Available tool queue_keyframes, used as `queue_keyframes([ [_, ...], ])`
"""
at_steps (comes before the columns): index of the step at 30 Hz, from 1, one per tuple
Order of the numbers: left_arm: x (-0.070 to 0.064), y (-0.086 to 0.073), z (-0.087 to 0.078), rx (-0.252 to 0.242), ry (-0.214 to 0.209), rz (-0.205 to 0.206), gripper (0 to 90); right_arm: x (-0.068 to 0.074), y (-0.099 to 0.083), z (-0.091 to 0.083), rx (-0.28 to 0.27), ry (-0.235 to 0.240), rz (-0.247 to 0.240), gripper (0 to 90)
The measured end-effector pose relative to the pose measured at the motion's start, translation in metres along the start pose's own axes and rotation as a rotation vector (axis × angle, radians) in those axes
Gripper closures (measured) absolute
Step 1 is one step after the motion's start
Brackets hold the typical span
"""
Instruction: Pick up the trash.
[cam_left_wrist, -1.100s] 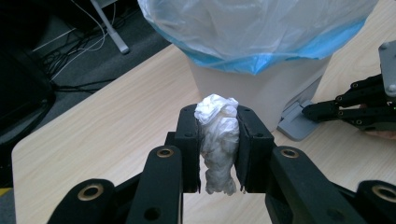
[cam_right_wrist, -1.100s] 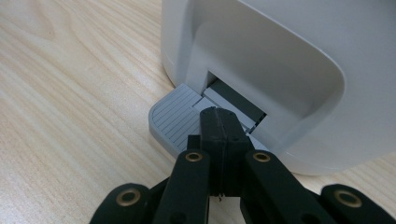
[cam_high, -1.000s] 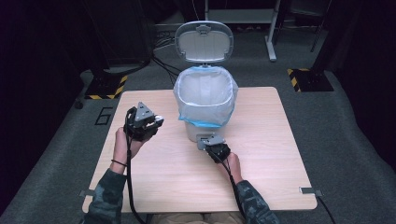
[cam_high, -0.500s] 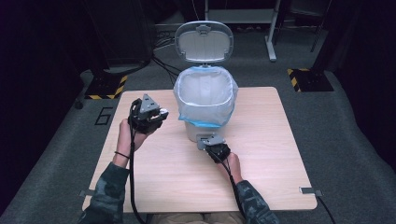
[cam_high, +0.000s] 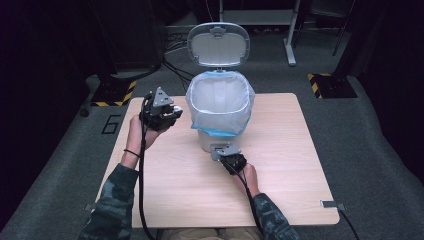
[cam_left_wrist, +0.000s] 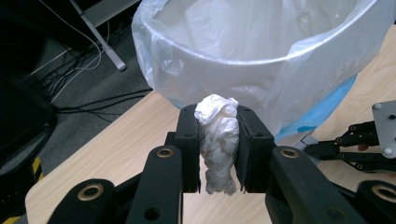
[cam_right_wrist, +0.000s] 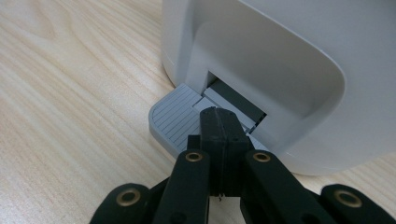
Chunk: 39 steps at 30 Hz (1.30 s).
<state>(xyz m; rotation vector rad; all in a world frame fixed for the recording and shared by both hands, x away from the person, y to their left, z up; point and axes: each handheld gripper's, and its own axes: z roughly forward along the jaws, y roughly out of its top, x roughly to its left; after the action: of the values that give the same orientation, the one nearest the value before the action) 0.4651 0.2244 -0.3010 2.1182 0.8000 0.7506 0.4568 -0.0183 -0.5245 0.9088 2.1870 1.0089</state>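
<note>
Left gripper (cam_left_wrist: 217, 140): we saw it clamped on crumpled tissue (cam_left_wrist: 217, 140), beside the bin (cam_high: 220, 107).
Right gripper (cam_right_wrist: 218, 122): jaws closed, on the pedal (cam_right_wrist: 175, 121).

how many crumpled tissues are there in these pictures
1. The crumpled tissue is clamped between the jaws of the left tongs, held just outside the rim of the lined bin. More could lie unseen deep in the bag.

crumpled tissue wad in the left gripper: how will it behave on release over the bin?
The tissue wad looks soft and crushable: it is pinched narrow where the left gripper clamps it. Probably very light, so it may drift or cling to a pad rather than drop cleanly. It seems unlikely to roll; the bin liner should catch it.
</note>
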Motion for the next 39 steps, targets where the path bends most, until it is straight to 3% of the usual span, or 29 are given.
queue_keyframes([
  [15,0.004,0.032,0.005,-0.004,-0.013,0.019,73.1,0.000,0.000,0.000,-0.002,-0.010,-0.007,90.0],
  [25,0.005,0.054,0.016,0.009,-0.031,0.056,73.1,0.000,0.000,0.000,-0.002,-0.011,-0.008,90.0],
  [39,0.006,0.071,0.032,0.037,-0.047,0.061,73.1,0.000,0.000,-0.001,0.001,-0.005,-0.011,90.0],
])
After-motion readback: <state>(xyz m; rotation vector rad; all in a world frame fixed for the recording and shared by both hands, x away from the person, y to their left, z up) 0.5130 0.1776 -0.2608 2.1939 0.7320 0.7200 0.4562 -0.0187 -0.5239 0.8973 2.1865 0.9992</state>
